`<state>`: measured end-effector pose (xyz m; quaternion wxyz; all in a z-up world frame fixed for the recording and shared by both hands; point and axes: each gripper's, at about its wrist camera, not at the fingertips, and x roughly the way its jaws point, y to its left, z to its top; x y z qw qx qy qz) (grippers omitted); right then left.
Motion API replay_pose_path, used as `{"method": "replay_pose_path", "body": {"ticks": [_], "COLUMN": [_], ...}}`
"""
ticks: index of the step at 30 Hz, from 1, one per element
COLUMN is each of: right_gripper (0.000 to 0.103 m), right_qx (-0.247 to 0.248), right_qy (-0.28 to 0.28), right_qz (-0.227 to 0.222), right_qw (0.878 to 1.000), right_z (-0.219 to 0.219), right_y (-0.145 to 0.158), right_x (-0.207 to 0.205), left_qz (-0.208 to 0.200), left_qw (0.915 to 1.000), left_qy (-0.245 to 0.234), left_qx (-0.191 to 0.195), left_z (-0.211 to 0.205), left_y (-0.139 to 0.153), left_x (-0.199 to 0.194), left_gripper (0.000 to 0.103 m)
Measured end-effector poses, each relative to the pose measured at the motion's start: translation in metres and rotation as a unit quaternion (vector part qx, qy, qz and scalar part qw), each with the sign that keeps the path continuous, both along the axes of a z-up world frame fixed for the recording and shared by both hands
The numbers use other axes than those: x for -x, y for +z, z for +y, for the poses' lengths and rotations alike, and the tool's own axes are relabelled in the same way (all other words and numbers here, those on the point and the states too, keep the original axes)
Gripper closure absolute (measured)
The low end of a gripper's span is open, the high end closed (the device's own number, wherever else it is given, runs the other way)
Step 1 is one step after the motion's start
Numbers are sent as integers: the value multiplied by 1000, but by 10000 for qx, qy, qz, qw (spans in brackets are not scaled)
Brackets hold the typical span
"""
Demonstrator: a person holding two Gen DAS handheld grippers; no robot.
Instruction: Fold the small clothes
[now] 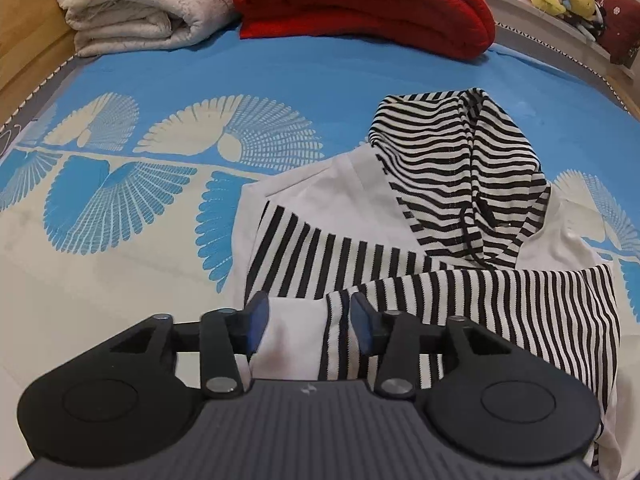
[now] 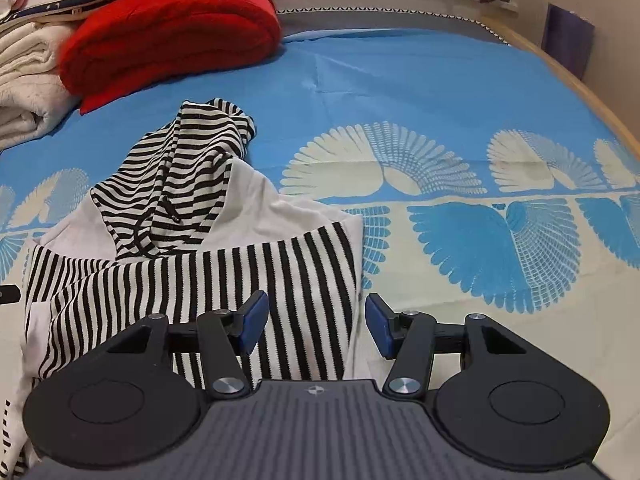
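Your striped hoodie (image 1: 460, 184) lies half folded on the blue bed sheet (image 1: 280, 80), near its front edge. Your left gripper (image 1: 310, 320) and right gripper (image 2: 316, 322) both hang over it with jaws apart, holding nothing. A red blanket (image 1: 360, 4) sits at the far edge, and no writing shows anywhere.

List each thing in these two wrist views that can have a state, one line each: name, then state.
Striped hoodie: lying on the bed, partly folded, sleeve laid across the body, hood rumpled.
Left gripper: open, fabric between its fingers, pads not pressing.
Right gripper: open over the hoodie's edge, holding nothing.
Red blanket: folded.
White blanket: folded, beside the red one.
Blue bedsheet: spread flat.
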<state>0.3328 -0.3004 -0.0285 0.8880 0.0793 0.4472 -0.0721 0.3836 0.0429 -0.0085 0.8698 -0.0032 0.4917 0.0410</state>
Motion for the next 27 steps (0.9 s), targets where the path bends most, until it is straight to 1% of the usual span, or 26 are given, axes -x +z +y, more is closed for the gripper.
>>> {"method": "replay_pose_path", "body": {"ticks": [4,8,10,11,12,13,14,15,19,22,25,27], "right_gripper": [47,47,47,47,47,47,47,47,47,47,47,47], "right_qx": [-19,-56,9,83,162,235,289,326,349,306,211,195], "right_qy": [23,67,114,145,169,179,183,185,106,21,-30,-58], "right_qz": [-32,-52,-54,-57,-61,-66,-62,-52,-40,-37,-54,-44], "right_qw": [10000,9999,9999,9998,9997,9995,9994,9993,9993,9995,9998,9998], "right_z": [-2,-6,-8,-8,-10,-12,-15,-18,-31,-40,-45,-46], "right_y": [3,7,7,8,8,9,9,9,12,14,15,15], "right_x": [3,6,7,8,9,10,11,12,13,13,13,13], "left_qz": [-126,-305,-408,-452,-500,-554,-623,-706,-1000,-1042,-995,-1029], "left_qw": [9999,9995,9991,9989,9987,9984,9980,9974,9949,9945,9950,9944], "left_qy": [-113,-23,38,59,76,88,95,91,40,36,-98,-218], "left_qx": [20,-61,-82,-84,-76,-59,-51,-61,-81,-37,33,16], "left_z": [-4,-3,-1,0,0,1,2,2,5,7,3,-3], "left_y": [3,7,9,11,13,15,17,21,37,48,56,60], "left_x": [0,-1,-3,-5,-6,-7,-8,-9,-8,-9,-30,-55], "left_gripper": [50,52,62,72,79,82,89,92,92,92,92,92]}}
